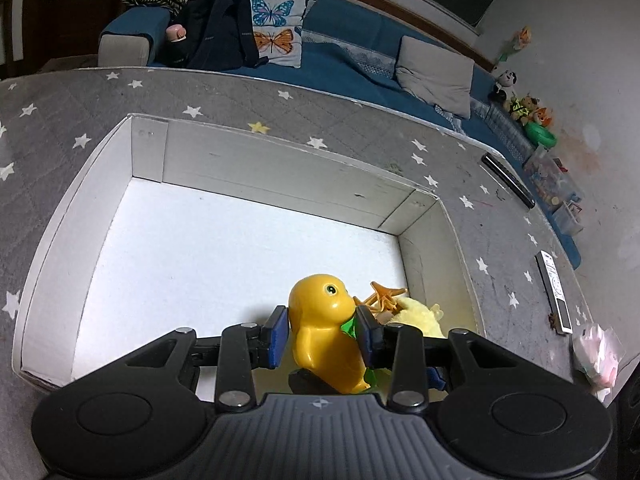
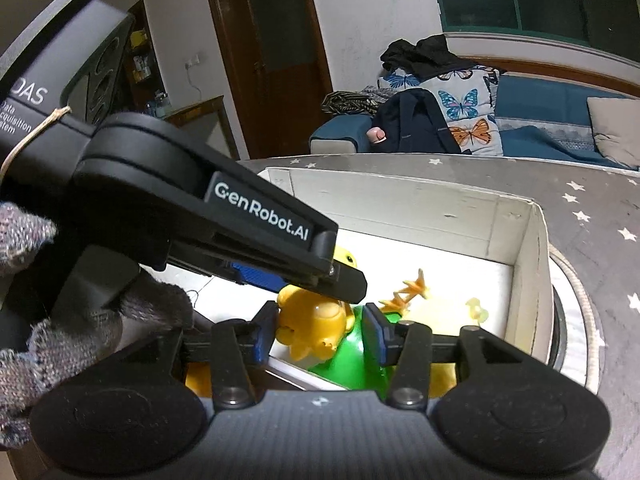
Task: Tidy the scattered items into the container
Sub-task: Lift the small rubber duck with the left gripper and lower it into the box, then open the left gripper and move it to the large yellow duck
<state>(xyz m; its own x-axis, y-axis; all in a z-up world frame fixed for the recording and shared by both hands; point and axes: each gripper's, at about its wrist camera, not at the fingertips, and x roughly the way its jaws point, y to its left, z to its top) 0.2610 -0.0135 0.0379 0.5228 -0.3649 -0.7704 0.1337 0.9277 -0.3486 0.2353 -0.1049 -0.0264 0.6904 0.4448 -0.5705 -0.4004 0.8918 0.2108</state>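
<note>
Left gripper [image 1: 322,332] gripping yellow duck [image 1: 324,332], "GenRobot.AI" label [image 2: 262,212]

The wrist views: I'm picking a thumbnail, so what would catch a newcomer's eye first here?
The bright yellow toy duck stands out, sitting between the blue pads of the left hand-held gripper over the near right part of the white box. In the right wrist view, a yellow-orange and green toy sits between the fingers of the right hand-held gripper, at the box's near edge. Behind lie the grey star-printed cover and butterfly cushions.
</note>
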